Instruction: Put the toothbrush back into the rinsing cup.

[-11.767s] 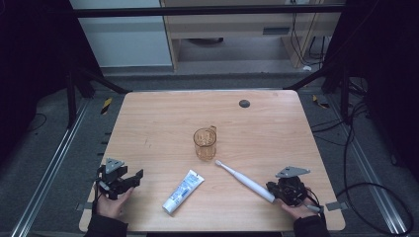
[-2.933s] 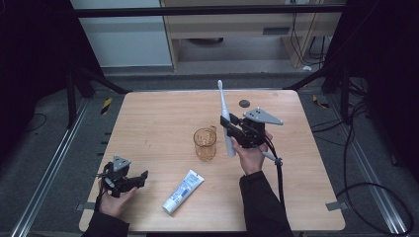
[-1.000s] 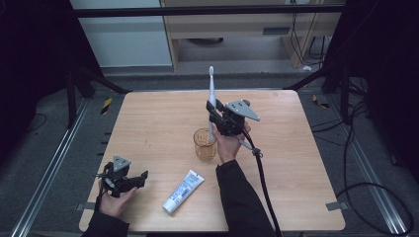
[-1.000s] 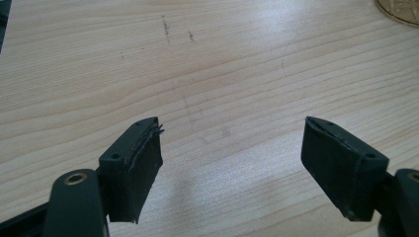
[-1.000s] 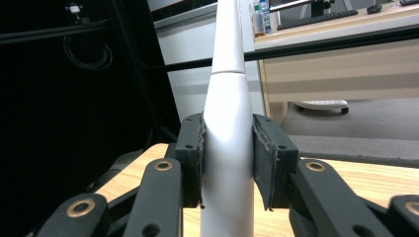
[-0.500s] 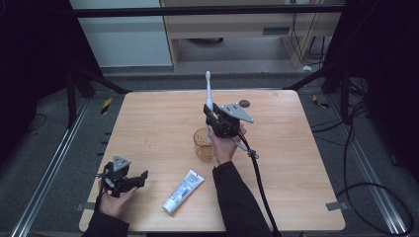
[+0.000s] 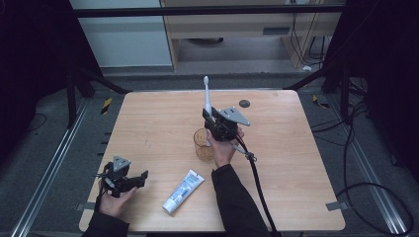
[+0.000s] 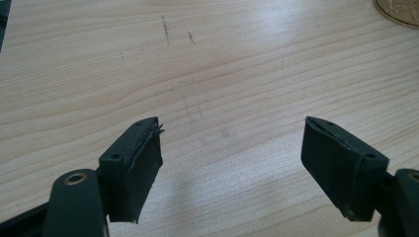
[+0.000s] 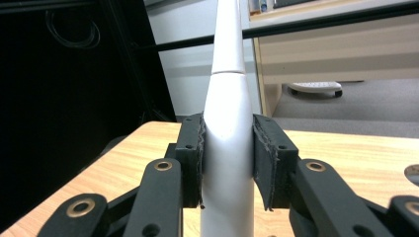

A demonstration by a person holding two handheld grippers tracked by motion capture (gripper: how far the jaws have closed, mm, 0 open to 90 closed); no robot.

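Toothbrush-wise, your right tool point(image 7: 212, 120) clamps the white plastic toothbrush point(image 7: 207, 97) upright just above the amber glass cup point(image 7: 202, 144); left tool point(image 8: 232, 163) hangs released.

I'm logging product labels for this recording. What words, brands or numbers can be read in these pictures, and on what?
No text can be read.
Toothpaste tube: blue print on white, too small and blurred to read.
Toothbrush, cup, both grippers: no visible lettering.
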